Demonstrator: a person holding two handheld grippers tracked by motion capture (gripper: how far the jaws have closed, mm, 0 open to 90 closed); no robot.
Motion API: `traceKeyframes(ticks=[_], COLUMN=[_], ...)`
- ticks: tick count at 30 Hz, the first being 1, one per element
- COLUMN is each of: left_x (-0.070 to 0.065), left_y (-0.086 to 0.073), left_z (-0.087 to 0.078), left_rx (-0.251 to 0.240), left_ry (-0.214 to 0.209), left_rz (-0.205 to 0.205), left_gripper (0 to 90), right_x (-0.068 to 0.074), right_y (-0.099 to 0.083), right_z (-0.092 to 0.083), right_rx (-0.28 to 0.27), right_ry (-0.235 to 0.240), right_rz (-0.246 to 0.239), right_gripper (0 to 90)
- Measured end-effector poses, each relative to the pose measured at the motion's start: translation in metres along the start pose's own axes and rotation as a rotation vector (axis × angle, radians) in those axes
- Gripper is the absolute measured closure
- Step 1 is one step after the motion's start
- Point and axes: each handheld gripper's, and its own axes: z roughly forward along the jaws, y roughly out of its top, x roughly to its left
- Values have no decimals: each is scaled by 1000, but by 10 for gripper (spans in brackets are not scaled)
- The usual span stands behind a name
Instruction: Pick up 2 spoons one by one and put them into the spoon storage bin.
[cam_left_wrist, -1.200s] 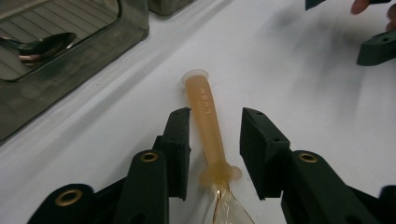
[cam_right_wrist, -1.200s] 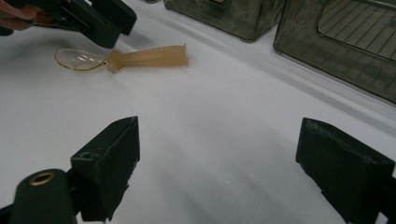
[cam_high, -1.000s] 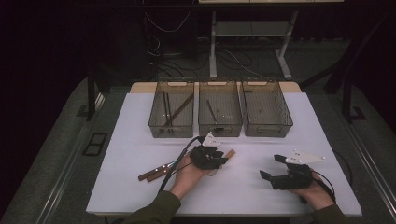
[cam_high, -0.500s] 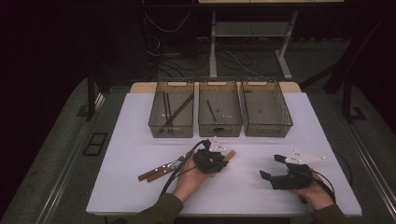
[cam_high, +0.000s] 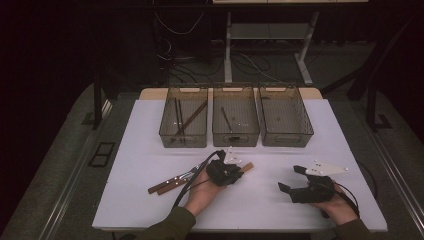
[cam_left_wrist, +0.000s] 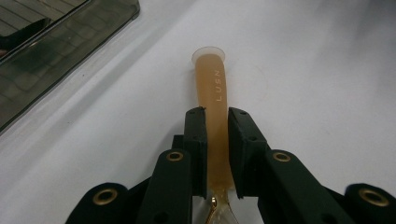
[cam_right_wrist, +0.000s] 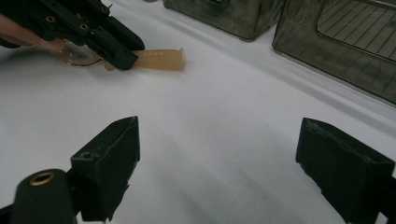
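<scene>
The left gripper (cam_left_wrist: 216, 156), shifted slightly rightward, now pinches the tan-handled utensil (cam_left_wrist: 215, 98) on the desk (cam_high: 150, 130); right gripper (cam_right_wrist: 217, 163) gapes wide.

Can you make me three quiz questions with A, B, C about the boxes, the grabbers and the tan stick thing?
1. How many clear bins stand in the row?
A two B three C five
2. Where is the tan handle?
A between the left gripper jaws B in a bin C under the right gripper
3. How is the right gripper?
A shut B holding a stick C open

Answers: 1 B, three sit side by side. 2 A, the jaws press both its sides. 3 C, its jaws stand wide apart over bare table.
</scene>
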Motion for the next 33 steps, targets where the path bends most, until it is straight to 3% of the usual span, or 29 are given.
traceKeyframes(ticks=[12, 22, 33], left_x=[4, 9, 19], left_y=[2, 7, 11], left_z=[-12, -26, -44], left_rx=[-23, -74, -118], left_ry=[-47, -93, -105], left_rz=[3, -37, -52], left_gripper=[775, 775, 775], right_x=[3, 3, 5], right_y=[0, 0, 1], right_z=[1, 2, 3], right_rx=[3, 3, -8], right_ry=[12, 13, 21], right_rz=[-6, -9, 13], right_gripper=[138, 138, 117])
